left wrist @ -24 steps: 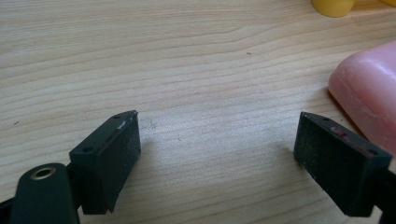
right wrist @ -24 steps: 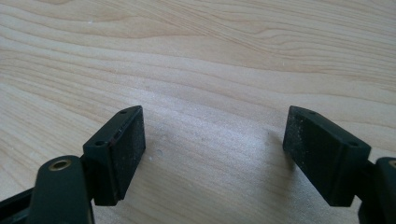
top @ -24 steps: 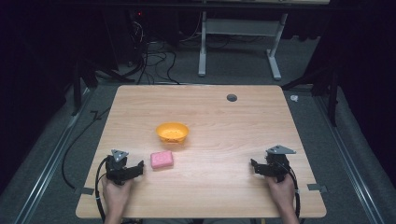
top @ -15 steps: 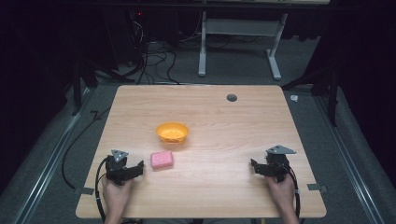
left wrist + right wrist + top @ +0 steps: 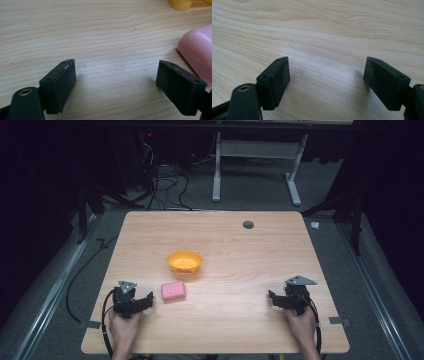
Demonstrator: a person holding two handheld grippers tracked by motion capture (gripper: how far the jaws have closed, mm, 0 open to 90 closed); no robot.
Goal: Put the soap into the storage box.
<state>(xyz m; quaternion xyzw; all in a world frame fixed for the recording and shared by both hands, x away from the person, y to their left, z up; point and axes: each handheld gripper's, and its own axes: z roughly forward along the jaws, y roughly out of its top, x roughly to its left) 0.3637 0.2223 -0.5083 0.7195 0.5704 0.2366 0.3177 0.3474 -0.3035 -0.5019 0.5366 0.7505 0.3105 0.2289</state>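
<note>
Right now the pink sponge [image 5: 173,291] lies flat on the table [image 5: 240,255], on the near left side. Just to its left sit the left tongs [image 5: 146,301], spread wide and holding nothing. It looks like the very start of the job: grabbing the sponge. Next, I think, the left tongs must slide right so the sponge sits between them, then squeeze. Just behind the sponge is the orange bowl [image 5: 184,262]. It looks empty inside. Far off on the near right, the right tongs [image 5: 272,298] rest wide too, with nothing in them.
</note>
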